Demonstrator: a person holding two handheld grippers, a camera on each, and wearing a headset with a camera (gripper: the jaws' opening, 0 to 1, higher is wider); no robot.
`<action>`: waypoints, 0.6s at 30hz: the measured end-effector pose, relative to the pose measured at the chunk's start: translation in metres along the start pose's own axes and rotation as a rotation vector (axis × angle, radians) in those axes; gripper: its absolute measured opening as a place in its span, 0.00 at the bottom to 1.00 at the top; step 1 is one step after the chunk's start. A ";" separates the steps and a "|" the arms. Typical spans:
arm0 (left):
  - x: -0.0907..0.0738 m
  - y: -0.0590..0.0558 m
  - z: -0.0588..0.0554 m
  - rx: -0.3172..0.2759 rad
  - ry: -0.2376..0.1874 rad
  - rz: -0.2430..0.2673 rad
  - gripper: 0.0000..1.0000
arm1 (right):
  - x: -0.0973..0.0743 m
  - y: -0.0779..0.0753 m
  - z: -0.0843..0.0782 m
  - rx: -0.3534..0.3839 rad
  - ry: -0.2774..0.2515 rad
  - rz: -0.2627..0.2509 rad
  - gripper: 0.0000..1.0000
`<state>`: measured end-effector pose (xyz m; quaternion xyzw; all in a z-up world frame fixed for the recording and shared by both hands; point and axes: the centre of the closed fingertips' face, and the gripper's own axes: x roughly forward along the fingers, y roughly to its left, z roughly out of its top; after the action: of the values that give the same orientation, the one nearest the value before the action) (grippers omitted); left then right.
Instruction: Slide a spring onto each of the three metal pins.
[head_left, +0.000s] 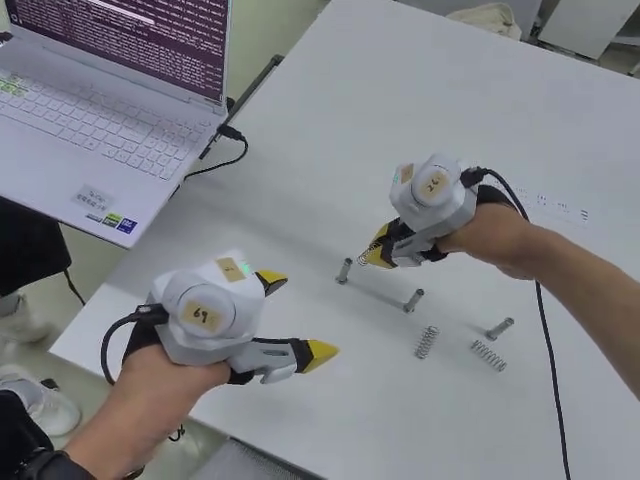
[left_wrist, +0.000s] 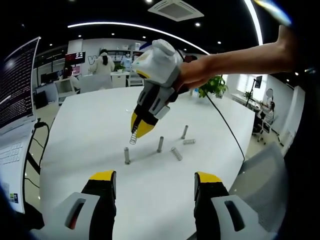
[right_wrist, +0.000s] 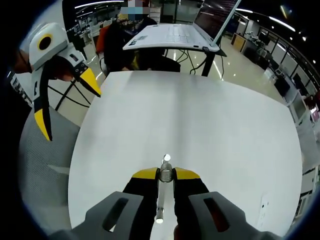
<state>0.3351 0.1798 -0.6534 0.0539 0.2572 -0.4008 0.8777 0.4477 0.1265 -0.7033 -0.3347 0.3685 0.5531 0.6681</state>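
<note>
Three short metal pins stand on the white table: one, a middle one and a third. Two loose springs lie near them. My right gripper is shut on a third spring, held just above the leftmost pin. In the right gripper view that spring sits between the yellow tips, with the pin's top just beyond it. My left gripper hovers open near the table's front edge, nothing between its fingers.
An open laptop stands at the back left, and its black cable trails onto the table. The table's front edge runs just below the left gripper. A black cord hangs from the right gripper.
</note>
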 end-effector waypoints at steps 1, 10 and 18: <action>0.000 0.000 0.000 -0.001 0.000 0.001 0.59 | 0.002 0.000 0.001 -0.002 0.000 0.000 0.09; 0.000 0.004 -0.002 -0.012 0.001 0.003 0.59 | 0.011 -0.002 0.002 -0.007 0.005 0.008 0.09; 0.000 0.003 -0.003 -0.018 0.001 -0.002 0.59 | 0.015 -0.003 0.004 -0.010 0.009 0.013 0.09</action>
<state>0.3361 0.1827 -0.6569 0.0461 0.2613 -0.3995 0.8775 0.4529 0.1366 -0.7146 -0.3381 0.3709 0.5577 0.6611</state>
